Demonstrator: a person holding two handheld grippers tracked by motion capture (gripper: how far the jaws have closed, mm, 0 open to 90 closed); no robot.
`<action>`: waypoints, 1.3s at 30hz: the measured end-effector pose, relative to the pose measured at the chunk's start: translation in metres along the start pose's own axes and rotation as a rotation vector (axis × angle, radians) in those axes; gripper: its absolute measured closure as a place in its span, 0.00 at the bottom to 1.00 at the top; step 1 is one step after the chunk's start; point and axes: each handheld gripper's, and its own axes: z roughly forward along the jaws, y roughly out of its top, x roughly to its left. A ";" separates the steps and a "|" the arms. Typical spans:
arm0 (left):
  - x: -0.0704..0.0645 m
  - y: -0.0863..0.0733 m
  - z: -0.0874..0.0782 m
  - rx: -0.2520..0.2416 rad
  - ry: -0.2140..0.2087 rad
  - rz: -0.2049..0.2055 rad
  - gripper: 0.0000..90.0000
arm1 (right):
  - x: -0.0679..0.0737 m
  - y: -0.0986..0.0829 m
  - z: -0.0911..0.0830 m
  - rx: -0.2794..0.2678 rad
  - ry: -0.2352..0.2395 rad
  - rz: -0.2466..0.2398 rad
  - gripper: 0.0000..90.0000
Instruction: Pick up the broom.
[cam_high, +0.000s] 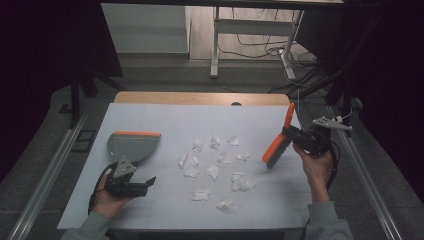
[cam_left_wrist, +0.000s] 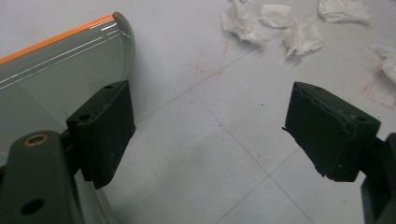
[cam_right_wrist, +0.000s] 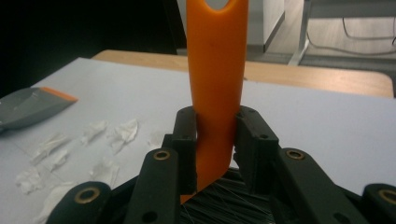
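Tabletop (cam_high: 150, 115), white sheet over a wooden board, faint grid lines and red marks on it as I see them in the left gripper view.

Dustpan (cam_high: 131, 144), grey with an orange front edge, lying flat at the left of the tabletop. In the left gripper view it sits just beside my left claw's near jaw, its curved rim at upper left.

Paper scraps (cam_high: 213, 171), white and crumpled, scattered loose across the middle of the tabletop between the dustpan and the brush; I count roughly 12 in the high view. Some show at the top of the left gripper view, others at lower left of the right gripper view.

Left claw (cam_high: 150, 181), held low at the near left, just in front of the dustpan, pointing right. Jaws stand wide apart with bare tabletop between them; I have nothing in it.

Right claw (cam_high: 290, 134), raised at the right side of the tabletop. Jaws closed against both sides of the brush handle.

Brush (cam_high: 278, 141), orange handle, dark bristles. I hold it tilted, handle end up and away, bristles down toward the tabletop, just right of the scraps.
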 end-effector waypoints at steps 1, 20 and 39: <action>0.000 0.000 0.000 0.001 0.002 0.003 0.19 | 0.000 0.001 -0.002 -0.017 0.011 0.005 0.78; -0.058 0.061 0.020 -0.086 -0.082 0.171 0.19 | 0.034 0.011 0.007 -0.095 0.166 0.069 0.78; -0.111 0.109 0.065 -0.144 -0.173 0.222 0.23 | 0.087 0.000 0.048 -0.073 0.245 0.131 0.78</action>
